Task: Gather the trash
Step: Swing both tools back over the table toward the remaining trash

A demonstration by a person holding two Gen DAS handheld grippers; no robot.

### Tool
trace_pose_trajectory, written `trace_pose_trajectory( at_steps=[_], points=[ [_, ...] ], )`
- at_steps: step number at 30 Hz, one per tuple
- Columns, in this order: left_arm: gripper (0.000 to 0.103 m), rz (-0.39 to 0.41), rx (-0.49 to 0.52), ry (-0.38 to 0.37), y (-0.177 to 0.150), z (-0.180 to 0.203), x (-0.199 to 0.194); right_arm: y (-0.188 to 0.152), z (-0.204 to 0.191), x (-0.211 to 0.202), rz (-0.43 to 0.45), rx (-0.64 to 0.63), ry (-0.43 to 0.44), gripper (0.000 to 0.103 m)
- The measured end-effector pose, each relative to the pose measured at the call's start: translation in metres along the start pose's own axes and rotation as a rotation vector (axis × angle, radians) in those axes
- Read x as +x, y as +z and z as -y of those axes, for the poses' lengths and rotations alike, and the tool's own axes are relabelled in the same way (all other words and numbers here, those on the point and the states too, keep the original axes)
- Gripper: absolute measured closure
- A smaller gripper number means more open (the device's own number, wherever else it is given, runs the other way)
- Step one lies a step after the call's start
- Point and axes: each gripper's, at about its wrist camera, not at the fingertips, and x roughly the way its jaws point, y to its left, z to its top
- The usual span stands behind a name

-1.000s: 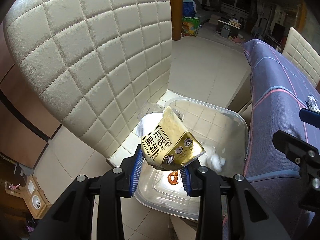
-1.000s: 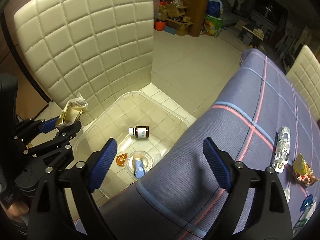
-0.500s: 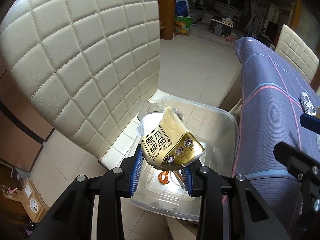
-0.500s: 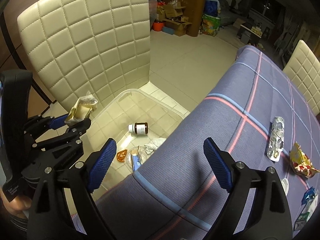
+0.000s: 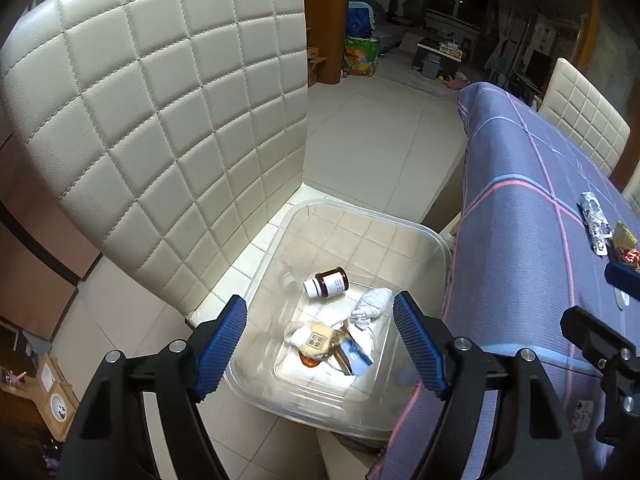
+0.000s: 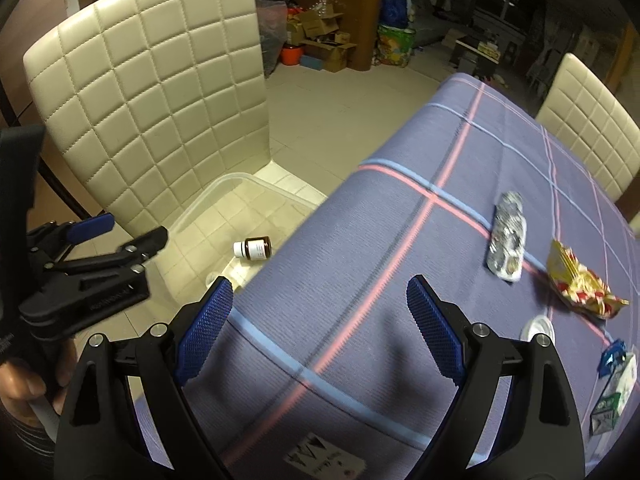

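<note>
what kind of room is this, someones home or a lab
Most likely a home dining area: a table under a checked cloth, quilted cream dining chairs, and cardboard boxes piled against a wooden cabinet across the tiled floor.

Two handheld black grippers with blue finger pads

Each gripper, the left gripper [image 5: 320, 344] and the right gripper [image 6: 320, 330], is showing black angular arms, silver round screws at the joints, and ridged blue pads [image 5: 222, 344] lining its fingers. A hand [image 6: 24, 380] is gripping the left tool's handle, with a dark striped sleeve showing beneath.
</note>
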Motion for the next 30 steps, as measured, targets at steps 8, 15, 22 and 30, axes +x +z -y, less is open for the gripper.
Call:
trace_pose_trajectory(
  at_steps=[8, 15, 22, 30],
  points=[
    [0.029, 0.026, 0.050, -0.011, -0.014, 0.024, -0.036, -0.031, 0.026, -0.025, 0.014, 0.053, -0.029, 0.015],
    [0.029, 0.049, 0.126, -0.045, -0.028, 0.068, -0.068, -0.069, 0.075, -0.061, 0.047, 0.151, -0.068, 0.015],
    [0.029, 0.048, 0.241, -0.104, -0.048, 0.139, -0.088, -0.119, 0.135, -0.089, 0.053, 0.268, -0.130, 0.015],
    [0.029, 0.038, 0.341, -0.195, -0.060, 0.218, -0.095, -0.169, 0.213, -0.106, 0.025, 0.425, -0.210, 0.015]
  ],
)
